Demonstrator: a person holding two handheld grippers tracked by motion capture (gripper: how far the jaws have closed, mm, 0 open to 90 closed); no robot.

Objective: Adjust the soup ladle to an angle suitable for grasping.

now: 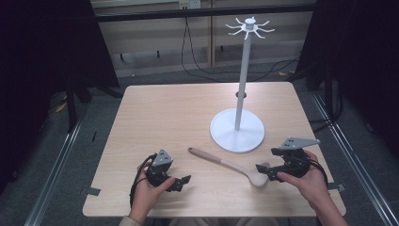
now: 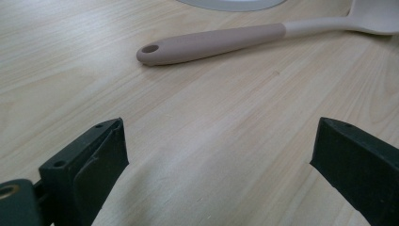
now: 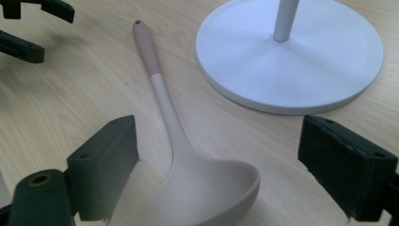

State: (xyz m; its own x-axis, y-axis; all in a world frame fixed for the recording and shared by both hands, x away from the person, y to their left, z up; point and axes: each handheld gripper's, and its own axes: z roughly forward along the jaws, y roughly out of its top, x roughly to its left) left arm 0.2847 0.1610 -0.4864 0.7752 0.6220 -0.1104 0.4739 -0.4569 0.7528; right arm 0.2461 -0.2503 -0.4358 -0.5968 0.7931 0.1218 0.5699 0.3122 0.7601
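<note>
Pale wood-grain table (image 1: 155,117) is filling the high view, with two hands reaching in from six o'clock. At about seven o'clock the left hand (image 1: 147,190) is holding the left black two-jaw gripper (image 1: 181,182) low over the table, its jaws standing wide apart with bare wood between them. At about five o'clock the right hand (image 1: 308,181) is holding the right black two-jaw gripper (image 1: 261,170), jaws also spread wide, either side of a beige plastic ladle's (image 1: 226,165) bowl; whether they are touching it is unclear. The ladle is lying flat between the grippers, its handle running toward ten o'clock and ending in a small hanging hole. Just beyond it, at one o'clock, a white utensil stand with a round flat base (image 1: 236,131) is standing upright, its thin pole rising to a ring of hooks.
</note>
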